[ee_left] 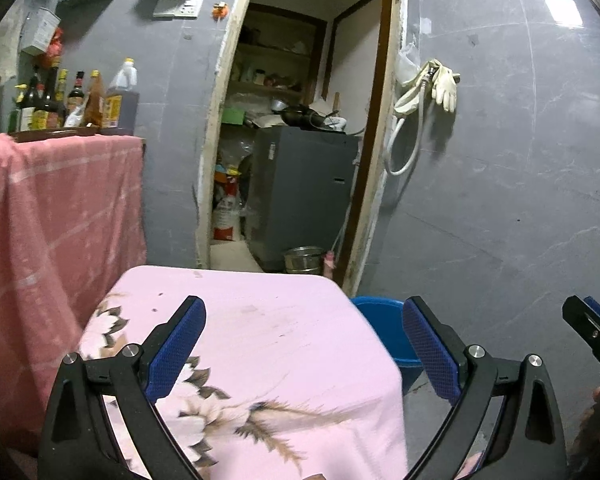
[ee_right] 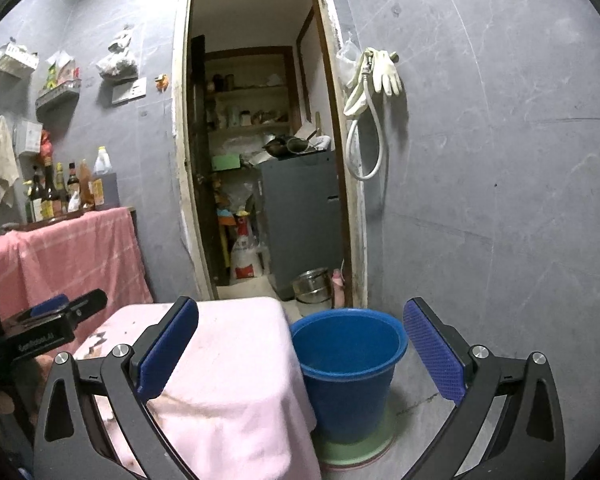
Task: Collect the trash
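no trash visible on the pink-clothed surface [ee_left: 260, 340] below the left gripper [ee_left: 304, 344]; collection looks finished or not begun, cannot tell which. blue bucket [ee_right: 348, 364], the likely bin, stands between the right gripper [ee_right: 300, 350] jaws, apparently empty. both jaws spread wide, holding nothing

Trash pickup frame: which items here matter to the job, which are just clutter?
Job:
- blue bucket, likely the bin
- pink-clothed table, no trash seen on it
- left tool, right tool, both open

Clutter:
- bottles
- rubber gloves
- hose
- steel pot
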Available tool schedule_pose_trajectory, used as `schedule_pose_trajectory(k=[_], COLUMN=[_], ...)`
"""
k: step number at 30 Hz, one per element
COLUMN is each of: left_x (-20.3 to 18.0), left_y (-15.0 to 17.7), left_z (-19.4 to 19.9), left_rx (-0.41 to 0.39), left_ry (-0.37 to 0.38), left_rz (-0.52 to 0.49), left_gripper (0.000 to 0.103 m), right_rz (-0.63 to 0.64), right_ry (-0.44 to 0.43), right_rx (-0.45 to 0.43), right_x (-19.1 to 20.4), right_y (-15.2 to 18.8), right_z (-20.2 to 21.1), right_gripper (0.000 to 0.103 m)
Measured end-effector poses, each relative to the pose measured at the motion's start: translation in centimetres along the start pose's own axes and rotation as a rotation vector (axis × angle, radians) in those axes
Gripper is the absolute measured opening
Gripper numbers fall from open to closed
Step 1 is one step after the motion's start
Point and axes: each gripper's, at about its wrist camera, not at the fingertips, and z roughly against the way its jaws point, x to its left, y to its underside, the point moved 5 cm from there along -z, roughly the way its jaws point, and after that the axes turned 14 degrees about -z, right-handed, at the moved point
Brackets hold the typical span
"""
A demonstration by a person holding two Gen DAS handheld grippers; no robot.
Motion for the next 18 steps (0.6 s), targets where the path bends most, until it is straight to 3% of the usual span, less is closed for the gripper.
schedule_pose_trajectory(k=[13, 18], left_x=[1.1, 0.9], left_y=[3.4, 4.5], left_z=[4.4, 5.3], left_rx=[-0.011, -0.010], left_ry=[-0.082, -0.079], left_rz=[-0.032, -0.040], left_gripper=[0.096, 0.096], right_rz=[0.063, 0.069], right_ry=[0.016, 0.022], right_rx=[-0.013, -0.019], right_x=[1.2, 1.2], right_y=[3.2, 3.6], right_z=[3.2, 3.7], right_gripper=[0.103, 0.103])
